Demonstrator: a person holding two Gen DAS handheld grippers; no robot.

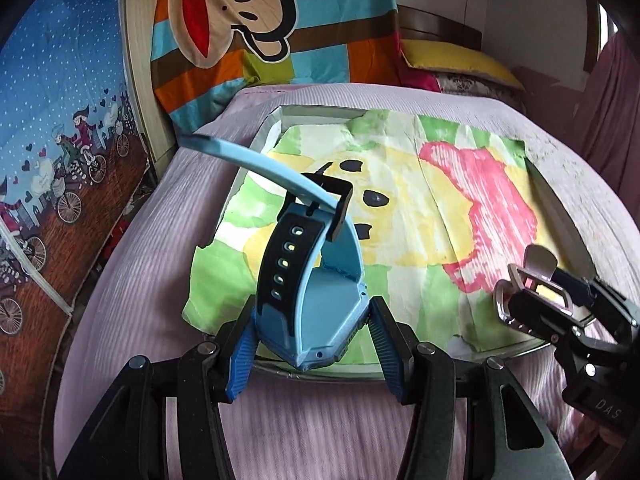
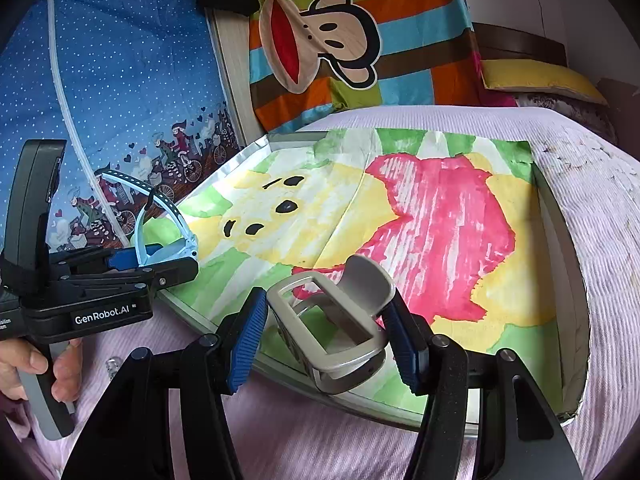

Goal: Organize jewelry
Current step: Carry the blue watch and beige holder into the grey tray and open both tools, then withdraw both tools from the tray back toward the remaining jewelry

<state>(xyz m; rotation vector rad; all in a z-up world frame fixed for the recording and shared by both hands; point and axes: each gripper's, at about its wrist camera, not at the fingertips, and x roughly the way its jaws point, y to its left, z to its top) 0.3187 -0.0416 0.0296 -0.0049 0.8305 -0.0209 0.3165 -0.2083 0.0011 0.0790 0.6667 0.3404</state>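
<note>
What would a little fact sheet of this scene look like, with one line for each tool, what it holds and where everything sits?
left gripper: shut on blue watch, strap arching upward
right gripper: shut on grey watch, its case an empty frame
tray: shallow, silver-rimmed, on the lilac bedspread
tray lining: painted paper in green, yellow and pink
position: both watches held over the tray's near edge
person's hand: grips the left tool's handle

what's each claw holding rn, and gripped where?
Left claw: blue watch, pinched across the sides of its case. Right claw: grey watch, clamped across the sides of its rectangular case. Both above the tray's near edge.
</note>
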